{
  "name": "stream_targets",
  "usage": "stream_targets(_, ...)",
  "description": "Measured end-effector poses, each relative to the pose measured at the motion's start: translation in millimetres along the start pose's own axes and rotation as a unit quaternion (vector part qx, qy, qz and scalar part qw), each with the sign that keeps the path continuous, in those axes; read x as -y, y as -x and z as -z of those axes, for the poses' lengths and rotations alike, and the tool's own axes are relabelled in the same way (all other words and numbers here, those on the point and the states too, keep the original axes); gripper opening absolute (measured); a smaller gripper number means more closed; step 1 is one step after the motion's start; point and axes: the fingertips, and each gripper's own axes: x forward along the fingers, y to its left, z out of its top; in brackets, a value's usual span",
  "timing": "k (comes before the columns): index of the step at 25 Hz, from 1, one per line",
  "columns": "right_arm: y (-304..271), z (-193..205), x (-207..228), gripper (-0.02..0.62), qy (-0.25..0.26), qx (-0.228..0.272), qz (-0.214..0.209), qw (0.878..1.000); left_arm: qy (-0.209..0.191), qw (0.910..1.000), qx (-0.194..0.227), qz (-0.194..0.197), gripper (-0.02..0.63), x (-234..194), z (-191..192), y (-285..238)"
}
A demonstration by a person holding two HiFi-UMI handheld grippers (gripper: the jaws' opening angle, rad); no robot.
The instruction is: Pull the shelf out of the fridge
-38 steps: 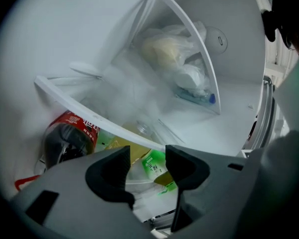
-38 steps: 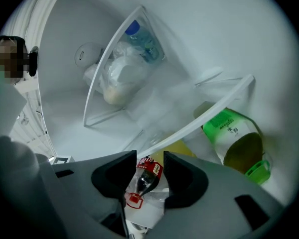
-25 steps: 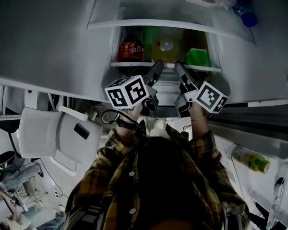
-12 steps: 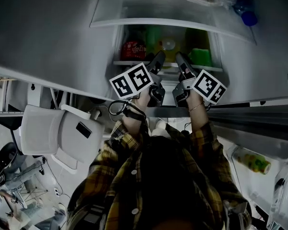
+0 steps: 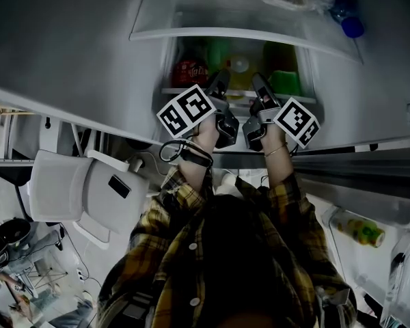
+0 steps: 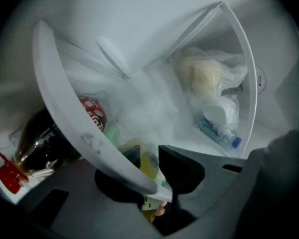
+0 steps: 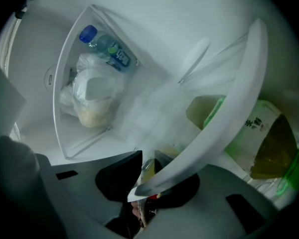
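Cola bottle [image 6: 40, 143] and green carton [image 7: 261, 131] sit on the fridge shelf [image 6: 70, 118]; jaws of left gripper [image 6: 152, 172] and right gripper [image 7: 144, 171], just closed in, pinch its white front edge.

Half-hidden behind the shelf rim
In both gripper views the shelf [image 6: 79, 128] rim half-covers one finger [image 6: 132, 156]; the dark bottle [image 6: 37, 143] and the carton [image 7: 269, 148] fade into dark picture edges.

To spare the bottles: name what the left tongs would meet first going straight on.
The shelf rim, already between the left tongs, which have just been closing on it; behind it, probably the yellow bottle.
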Motion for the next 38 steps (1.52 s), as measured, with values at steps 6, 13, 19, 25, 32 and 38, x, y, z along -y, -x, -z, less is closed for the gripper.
stream_targets(6, -0.5, 1.7, 0.8, 0.067, -0.080, 0.013, -0.014, 0.997, 0.053, 0.9982, 0.015, 0.024, 0.067, 1.2, -3.0, 1.2)
stream_targets(13, -0.1, 1.7, 2.6, 0.038, -0.184, 0.033, -0.036, 0.982, 0.109, 0.9929, 0.026, 0.042, 0.044, 1.2, -3.2, 1.1)
stream_targets(19, 10.6, 7.5, 6.6, 0.029, -0.222, 0.044, -0.049, 0.973, 0.127, 0.9904, 0.030, 0.047, 0.037, -0.9, 6.1, 9.0)
stream_targets(25, 3.4, 3.0, 2.3, 0.028, -0.228, 0.041, -0.048, 0.972, 0.132, 0.9899, 0.030, 0.044, 0.035, 1.6, -1.8, 4.4)
stream_targets(32, 13.9, 9.1, 1.0, 0.028, -0.230, 0.039, -0.048, 0.971, 0.146, 0.9876, 0.035, 0.046, 0.032, 2.0, 4.8, 14.5)
stream_targets(38, 19.2, 12.5, -2.4, 0.027, -0.228, 0.034, -0.053, 0.972, 0.145, 0.9876, 0.036, 0.048, 0.032, 3.0, 7.1, 21.5)
